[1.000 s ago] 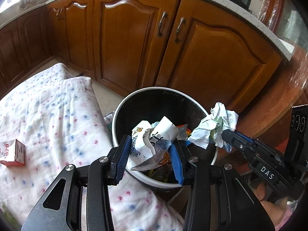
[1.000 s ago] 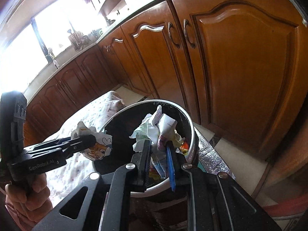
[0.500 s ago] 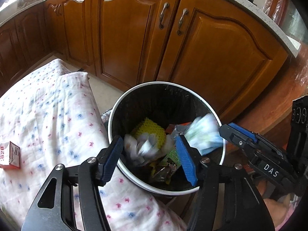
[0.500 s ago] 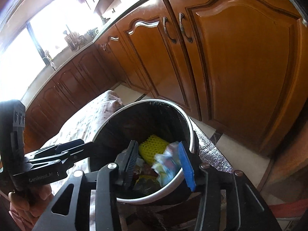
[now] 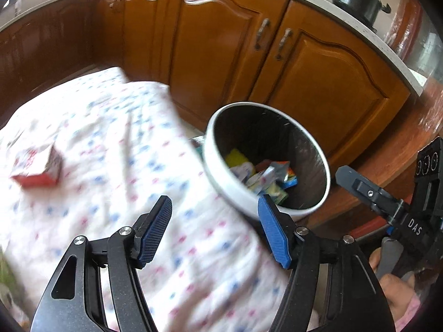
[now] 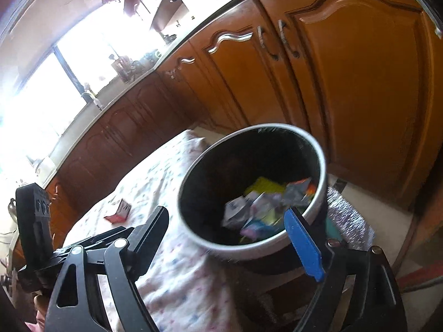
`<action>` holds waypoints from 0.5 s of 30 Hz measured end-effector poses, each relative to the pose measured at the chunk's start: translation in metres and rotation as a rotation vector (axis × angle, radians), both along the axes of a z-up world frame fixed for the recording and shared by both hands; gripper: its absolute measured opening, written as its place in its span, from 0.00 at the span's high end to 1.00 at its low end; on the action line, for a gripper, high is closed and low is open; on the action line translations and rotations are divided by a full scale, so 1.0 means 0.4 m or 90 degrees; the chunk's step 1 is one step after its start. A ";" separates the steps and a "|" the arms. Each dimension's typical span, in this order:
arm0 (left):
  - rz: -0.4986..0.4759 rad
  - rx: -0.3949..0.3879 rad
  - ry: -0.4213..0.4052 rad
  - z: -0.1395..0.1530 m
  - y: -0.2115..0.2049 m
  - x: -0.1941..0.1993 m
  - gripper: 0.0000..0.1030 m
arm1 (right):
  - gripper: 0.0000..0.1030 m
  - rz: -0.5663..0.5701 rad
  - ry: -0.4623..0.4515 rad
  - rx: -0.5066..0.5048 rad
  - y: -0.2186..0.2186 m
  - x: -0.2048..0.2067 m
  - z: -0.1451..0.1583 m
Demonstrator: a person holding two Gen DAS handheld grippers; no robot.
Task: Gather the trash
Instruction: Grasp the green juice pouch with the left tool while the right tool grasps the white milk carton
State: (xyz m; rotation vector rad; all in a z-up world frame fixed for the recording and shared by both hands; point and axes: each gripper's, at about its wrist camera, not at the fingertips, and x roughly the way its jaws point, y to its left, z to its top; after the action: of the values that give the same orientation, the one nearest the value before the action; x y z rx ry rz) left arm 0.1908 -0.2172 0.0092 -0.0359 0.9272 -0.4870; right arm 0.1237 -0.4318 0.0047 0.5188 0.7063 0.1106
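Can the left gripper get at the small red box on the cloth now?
Probably yes. The left gripper holds nothing, its jaws are opening, and the small red box lies alone on the cloth, nothing between.

Both wrist views look down, sharing the bin (image 5: 218,166).

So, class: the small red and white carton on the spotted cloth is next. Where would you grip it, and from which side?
Probably from above, across its two long sides. The red and white carton lies flat and alone on the spotted cloth, so nothing blocks a descent. The left gripper, jaws opening and empty, looks nearer to it than the right gripper.
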 end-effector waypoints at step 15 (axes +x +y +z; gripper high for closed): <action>0.094 -0.015 0.018 -0.041 0.248 -0.093 0.33 | 0.15 0.067 -0.012 0.021 0.186 -0.050 -0.007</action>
State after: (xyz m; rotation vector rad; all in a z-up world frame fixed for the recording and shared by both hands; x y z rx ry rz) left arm 0.1537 -0.1181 -0.0071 -0.1320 0.9399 -0.3602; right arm 0.1038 -0.3572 0.0020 0.5114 0.7147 0.2249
